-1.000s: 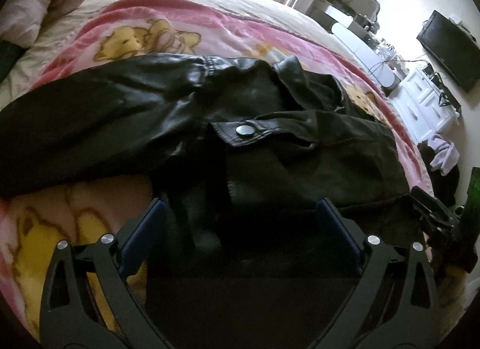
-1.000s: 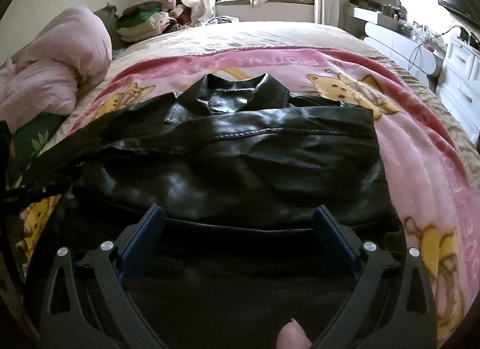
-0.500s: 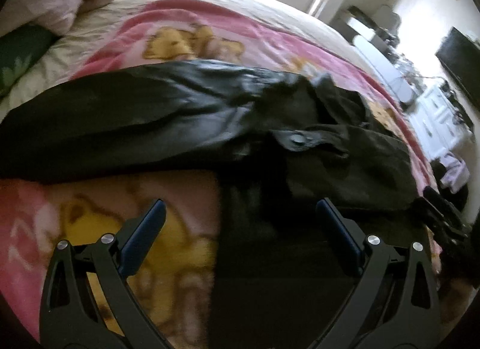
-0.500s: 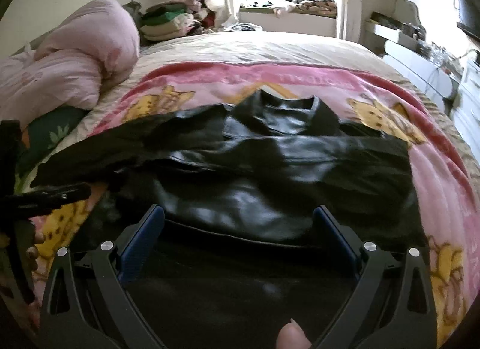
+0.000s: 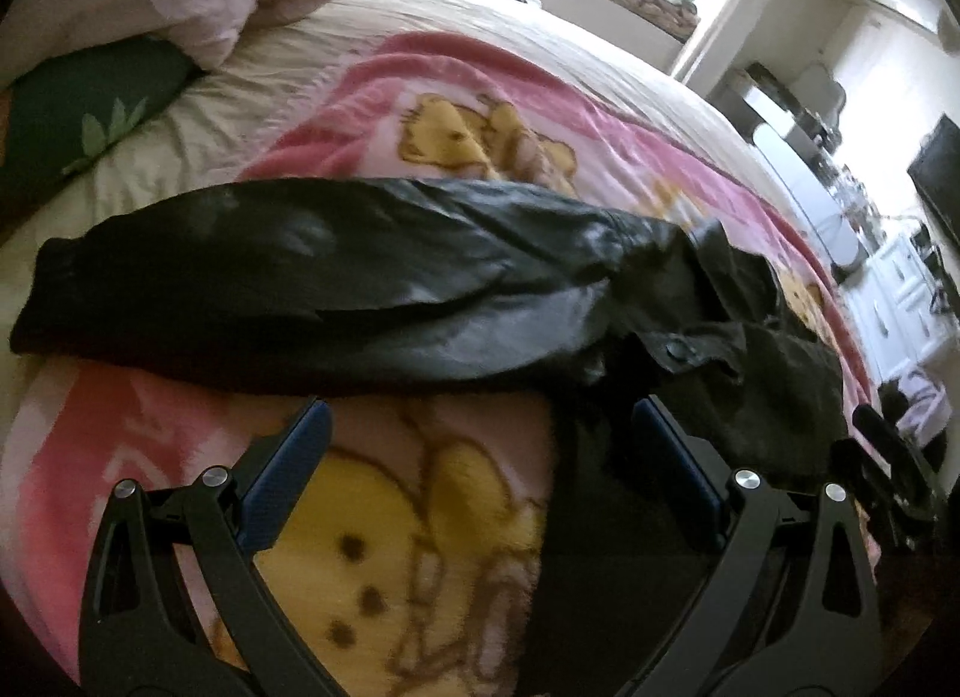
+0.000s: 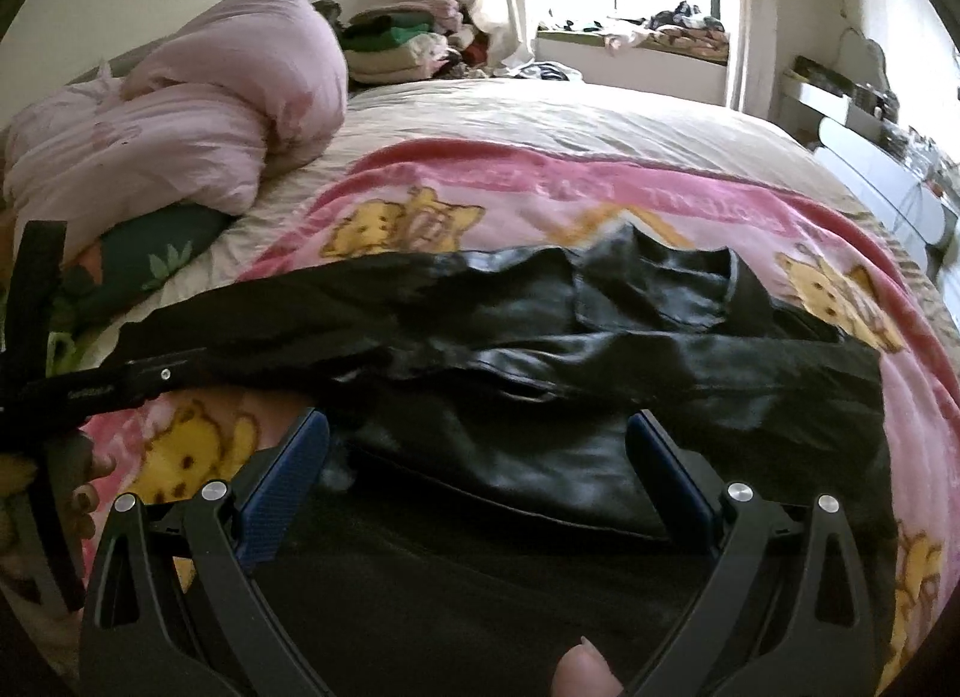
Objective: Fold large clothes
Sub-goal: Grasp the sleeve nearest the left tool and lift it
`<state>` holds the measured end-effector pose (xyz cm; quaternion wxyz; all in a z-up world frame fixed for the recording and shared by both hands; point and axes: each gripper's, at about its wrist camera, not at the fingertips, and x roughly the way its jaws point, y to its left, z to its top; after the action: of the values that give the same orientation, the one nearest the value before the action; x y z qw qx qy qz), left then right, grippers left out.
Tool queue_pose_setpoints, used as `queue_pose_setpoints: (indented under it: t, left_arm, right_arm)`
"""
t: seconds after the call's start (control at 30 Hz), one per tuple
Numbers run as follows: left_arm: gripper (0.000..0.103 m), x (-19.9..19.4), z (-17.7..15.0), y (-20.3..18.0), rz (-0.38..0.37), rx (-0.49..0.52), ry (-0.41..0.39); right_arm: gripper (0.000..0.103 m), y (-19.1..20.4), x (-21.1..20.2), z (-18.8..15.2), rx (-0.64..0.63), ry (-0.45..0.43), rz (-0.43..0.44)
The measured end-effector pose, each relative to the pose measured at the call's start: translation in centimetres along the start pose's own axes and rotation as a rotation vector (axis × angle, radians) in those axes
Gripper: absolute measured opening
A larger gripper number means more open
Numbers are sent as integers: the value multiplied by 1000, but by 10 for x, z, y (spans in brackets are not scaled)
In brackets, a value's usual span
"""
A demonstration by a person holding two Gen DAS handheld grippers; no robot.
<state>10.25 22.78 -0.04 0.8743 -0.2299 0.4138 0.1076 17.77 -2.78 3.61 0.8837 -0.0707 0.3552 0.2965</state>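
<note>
A black leather jacket (image 6: 600,373) lies flat on a pink cartoon blanket (image 6: 540,187) on the bed, collar (image 6: 654,283) toward the window. One sleeve (image 5: 300,283) stretches out to the left. My left gripper (image 5: 480,427) is open and empty, above the blanket just below that sleeve, near the jacket's left side. My right gripper (image 6: 480,427) is open and empty, over the jacket's lower body. The left gripper also shows at the left edge of the right wrist view (image 6: 90,391).
A rolled pink duvet (image 6: 180,115) and a green leaf-print pillow (image 6: 150,265) lie at the bed's left. Folded clothes (image 6: 396,43) are piled near the window. White drawers (image 5: 906,301) and a dark screen (image 5: 942,169) stand to the right of the bed.
Both grippers have pulled back and up from the jacket. The left one has shifted left, so the outstretched sleeve and bare blanket now fill its view. Both remain open.
</note>
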Motion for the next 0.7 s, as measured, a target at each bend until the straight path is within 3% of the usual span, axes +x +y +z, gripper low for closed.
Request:
queue_pose_setpoints:
  t: [0.17, 0.53, 0.7]
  left_arm:
    - [94, -4, 8, 18, 57, -31, -35]
    - [94, -19, 27, 87, 140, -224, -64]
    - [94, -29, 31, 106, 205, -236, -89]
  right_arm:
    - [98, 25, 6, 11, -27, -7, 28]
    - [98, 69, 26, 28, -46, -6, 100]
    - [98, 88, 35, 34, -48, 2, 132]
